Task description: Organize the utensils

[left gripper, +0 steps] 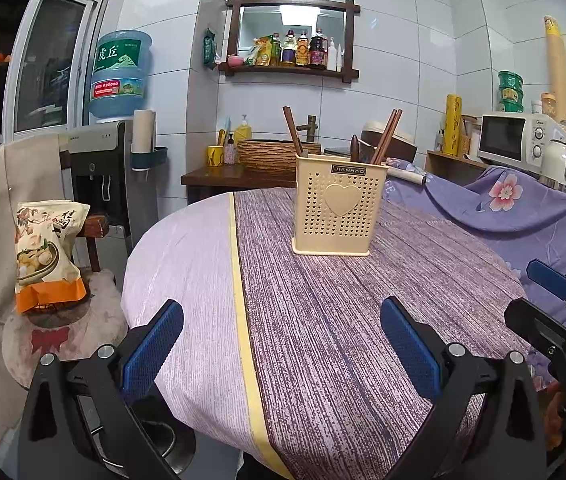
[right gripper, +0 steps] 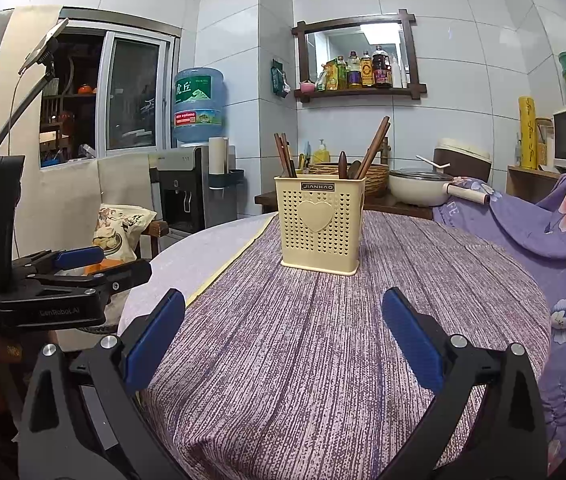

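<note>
A cream perforated utensil holder (left gripper: pixel 339 204) with a heart on its front stands upright on the round table (left gripper: pixel 323 320). It also shows in the right wrist view (right gripper: pixel 319 224). Brown wooden chopsticks (left gripper: pixel 387 136) and dark utensil handles (right gripper: pixel 343 164) stick up out of it. My left gripper (left gripper: pixel 283 320) is open and empty over the near table edge, well short of the holder. My right gripper (right gripper: pixel 283 312) is open and empty, also short of the holder. The right gripper also shows at the right edge of the left wrist view (left gripper: pixel 555 292).
The table wears a purple striped cloth with a yellow band (left gripper: pixel 243 320). A snack bag (left gripper: pixel 47 252) sits on a stool at the left. A flowered purple cover (right gripper: pixel 555 224) lies at the right. A water dispenser (left gripper: pixel 119 76), a microwave (left gripper: pixel 511 140) and a counter with a pot (right gripper: pixel 419 188) stand behind.
</note>
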